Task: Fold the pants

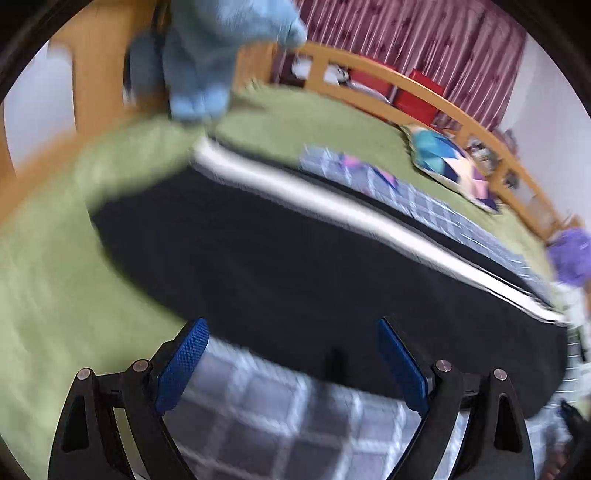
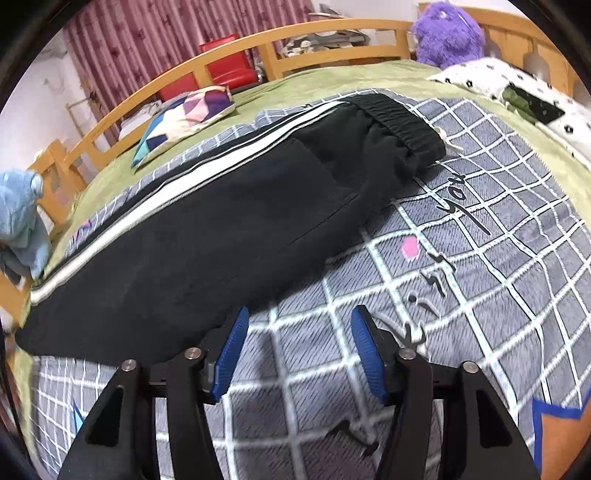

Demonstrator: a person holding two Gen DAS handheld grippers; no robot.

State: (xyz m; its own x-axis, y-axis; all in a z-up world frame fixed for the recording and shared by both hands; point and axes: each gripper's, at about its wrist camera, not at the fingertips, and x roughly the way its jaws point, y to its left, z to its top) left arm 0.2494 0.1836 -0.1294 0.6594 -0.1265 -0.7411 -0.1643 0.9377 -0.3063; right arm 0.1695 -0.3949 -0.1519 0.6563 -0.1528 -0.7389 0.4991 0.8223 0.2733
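Black pants (image 2: pixel 207 236) with white side stripes lie folded lengthwise on the grey checked blanket (image 2: pixel 480 258), waistband at the far right near the word "you". My right gripper (image 2: pixel 297 321) is open and empty, just off the pants' near edge over the blanket. In the left wrist view, which is blurred, the pants (image 1: pixel 280 258) stretch across the middle. My left gripper (image 1: pixel 290 328) is open and empty, its fingertips over the near hem edge of the pants.
A green bedsheet (image 1: pixel 48 280) covers the bed inside a wooden rail (image 2: pixel 229 48). A patterned cushion (image 2: pixel 188 114), a blue plush (image 2: pixel 20 221), a purple plush (image 2: pixel 447 33) and a white dotted pillow (image 2: pixel 517 85) lie around the blanket.
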